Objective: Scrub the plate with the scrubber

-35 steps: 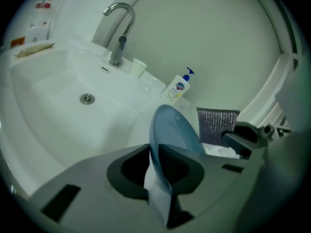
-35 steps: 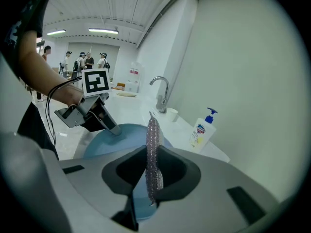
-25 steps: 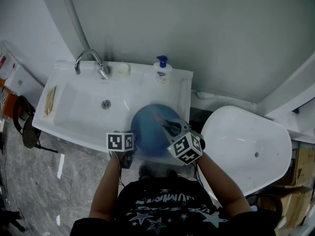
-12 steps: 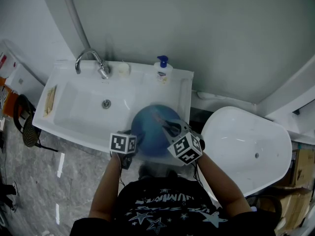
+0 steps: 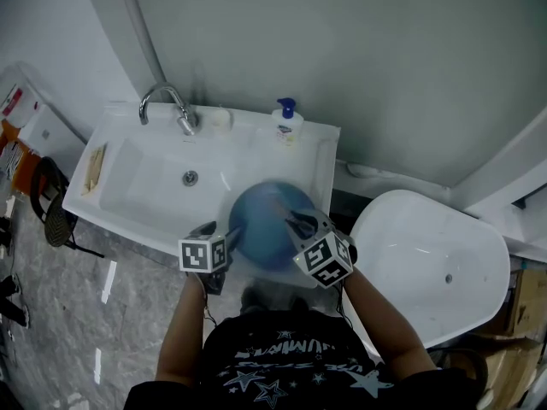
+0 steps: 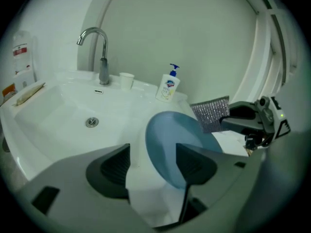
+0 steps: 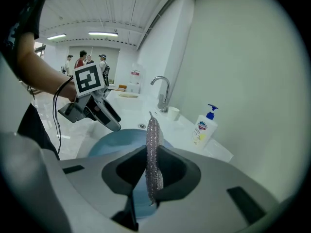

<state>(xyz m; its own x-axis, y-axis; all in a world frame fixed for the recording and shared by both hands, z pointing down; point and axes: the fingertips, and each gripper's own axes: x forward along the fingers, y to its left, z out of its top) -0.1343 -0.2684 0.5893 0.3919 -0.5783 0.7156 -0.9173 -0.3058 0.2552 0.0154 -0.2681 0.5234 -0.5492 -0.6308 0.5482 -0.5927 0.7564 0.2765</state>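
A round blue plate (image 5: 267, 226) lies on the sink's front right corner, also seen in the left gripper view (image 6: 171, 135). My left gripper (image 5: 224, 239) is at the plate's left rim. Its jaws are opening, and the plate's near edge lies between them (image 6: 151, 168) with no pad pressing on it. My right gripper (image 5: 295, 222) is shut on a silver mesh scrubber (image 7: 152, 149), which stands on edge over the plate (image 7: 109, 142). From the left gripper view the scrubber (image 6: 211, 113) hangs just above the plate's far right side.
The white sink (image 5: 128, 203) has a chrome tap (image 5: 167, 102), a small cup (image 5: 220, 120) and a soap pump bottle (image 5: 286, 123) along its back. A wooden brush (image 5: 92, 159) lies on the left rim. A white tub (image 5: 432, 263) stands to the right. People stand far off (image 7: 87, 59).
My left gripper has slid a little left and back from the plate's rim. The plate and the right gripper with the scrubber stay where they were.
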